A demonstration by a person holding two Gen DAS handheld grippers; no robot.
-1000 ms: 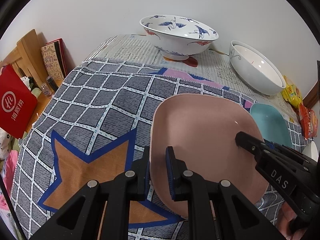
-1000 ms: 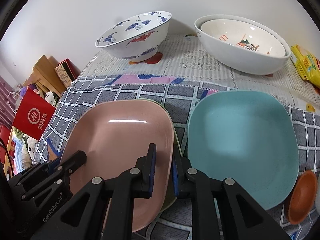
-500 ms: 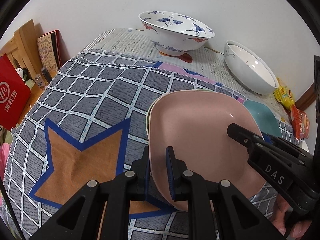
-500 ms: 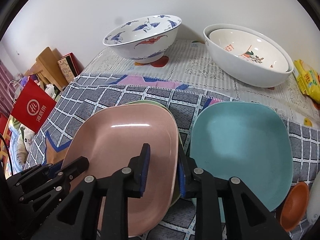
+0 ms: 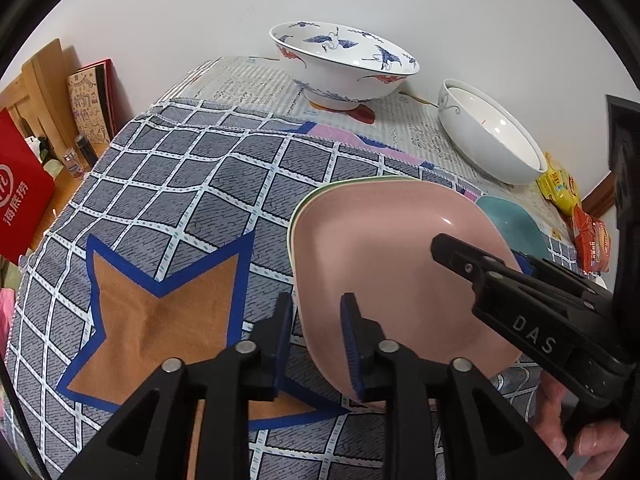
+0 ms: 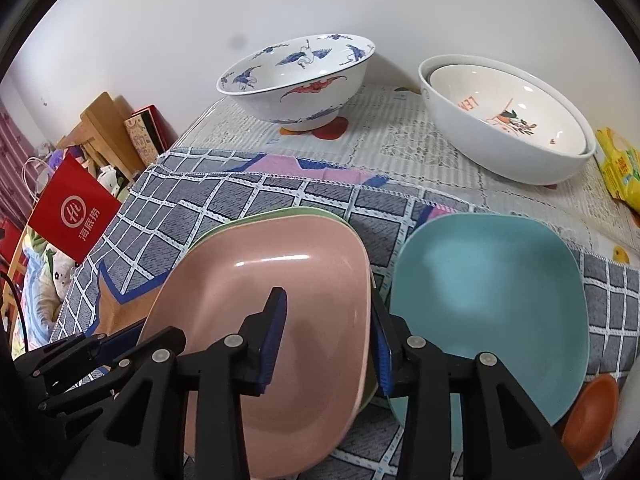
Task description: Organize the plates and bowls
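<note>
Now, from the left wrist, the left tongs (image 5: 316, 336) straddle the near left rim of the pink plate (image 5: 392, 264); their jaws are opening, a narrow gap showing on either side of the rim, so the pads no longer press it. That pink plate sits on a green plate (image 5: 320, 196), only a thin edge of which shows, on the checked cloth (image 5: 192, 184) covering the counter. The right tongs (image 5: 480, 256) reach over the pink plate from the right, with a hand (image 5: 576, 424) behind them. A teal plate (image 5: 508, 220) lies just beyond, and a crane-painted bowl (image 5: 344, 68) and a white bowl (image 5: 488, 136) stand by the counter's far edge. From the right wrist, the right tongs (image 6: 328, 340) stand astride the right rim of the pink plate (image 6: 264, 300), jaws opening and clear of it, the green plate (image 6: 280, 216) peeping out beneath. The teal plate (image 6: 492, 300) lies just beside the stack on the right, an orange dish (image 6: 592, 416) at the near right corner. The white bowl (image 6: 500, 152) holds a smaller bowl (image 6: 508, 108) nested inside.
</note>
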